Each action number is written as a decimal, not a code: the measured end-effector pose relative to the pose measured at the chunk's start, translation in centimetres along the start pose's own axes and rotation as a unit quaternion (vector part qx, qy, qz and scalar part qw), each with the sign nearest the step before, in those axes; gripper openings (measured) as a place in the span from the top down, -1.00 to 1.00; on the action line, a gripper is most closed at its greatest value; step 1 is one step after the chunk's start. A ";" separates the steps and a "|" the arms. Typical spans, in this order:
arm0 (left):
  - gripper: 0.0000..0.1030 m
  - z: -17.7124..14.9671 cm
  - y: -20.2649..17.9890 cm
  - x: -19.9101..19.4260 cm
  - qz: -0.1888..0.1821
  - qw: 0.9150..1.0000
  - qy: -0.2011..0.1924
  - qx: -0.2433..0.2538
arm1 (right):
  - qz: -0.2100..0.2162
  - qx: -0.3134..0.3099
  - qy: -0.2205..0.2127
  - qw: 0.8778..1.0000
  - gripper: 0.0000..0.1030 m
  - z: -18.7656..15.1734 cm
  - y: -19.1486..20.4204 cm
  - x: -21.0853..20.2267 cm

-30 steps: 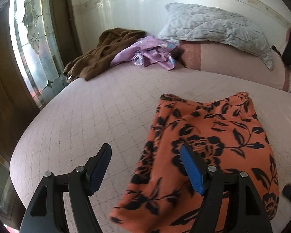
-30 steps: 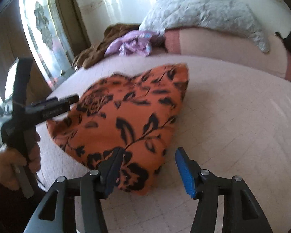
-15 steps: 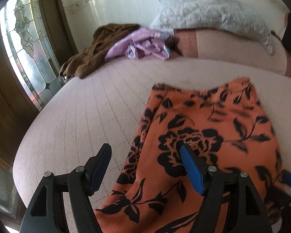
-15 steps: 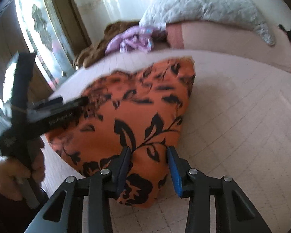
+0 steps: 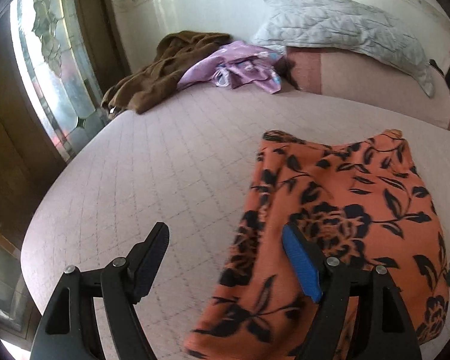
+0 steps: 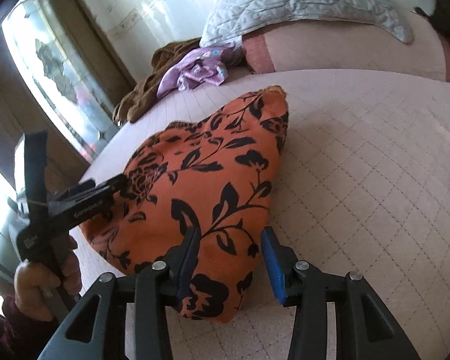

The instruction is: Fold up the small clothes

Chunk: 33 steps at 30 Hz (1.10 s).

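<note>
Right gripper (image 6: 229, 258) straddles the near corner of the orange black-flowered garment (image 6: 207, 186), jaws opening, pads not pinching. Left gripper (image 5: 225, 258) hangs unclenched, jaws widening, at its left edge. The garment's long axis runs away toward the grey quilted pillow (image 5: 339, 27). Bare pink quilted mattress (image 5: 153, 162) lies open on both sides.
</note>
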<state>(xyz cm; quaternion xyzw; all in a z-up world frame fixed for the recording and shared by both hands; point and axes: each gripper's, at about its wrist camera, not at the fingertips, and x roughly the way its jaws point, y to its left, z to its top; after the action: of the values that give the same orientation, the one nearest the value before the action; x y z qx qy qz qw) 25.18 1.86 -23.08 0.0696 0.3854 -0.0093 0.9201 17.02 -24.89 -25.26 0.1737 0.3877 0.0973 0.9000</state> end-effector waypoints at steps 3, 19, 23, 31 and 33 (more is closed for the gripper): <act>-0.52 -0.1 0.8 0.1 0.001 1.000 -0.002 -0.002 | 0.016 0.028 -0.006 0.999 -0.04 0.3 -0.9 -0.3; -0.52 -0.2 1.4 -0.6 0.006 1.000 -0.020 -0.005 | 0.012 0.040 -0.011 0.999 -0.04 0.4 -1.3 -0.5; -0.52 -0.2 1.4 -0.6 0.008 1.000 -0.020 -0.005 | 0.013 0.037 -0.010 0.999 -0.04 0.5 -1.3 -0.5; -0.52 -0.2 1.2 -0.6 0.009 1.000 -0.019 -0.006 | 0.015 0.035 -0.013 0.999 -0.04 0.5 -1.2 -0.7; -0.52 -0.2 1.2 -0.6 0.009 1.000 -0.018 -0.007 | 0.015 0.036 -0.012 0.999 -0.04 0.5 -1.2 -0.7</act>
<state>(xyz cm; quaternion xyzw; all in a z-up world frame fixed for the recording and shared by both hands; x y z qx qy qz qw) 24.67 3.09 -22.67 0.0670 0.3680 0.0006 0.9274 16.97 -26.32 -24.96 0.2128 0.3773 0.0945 0.8964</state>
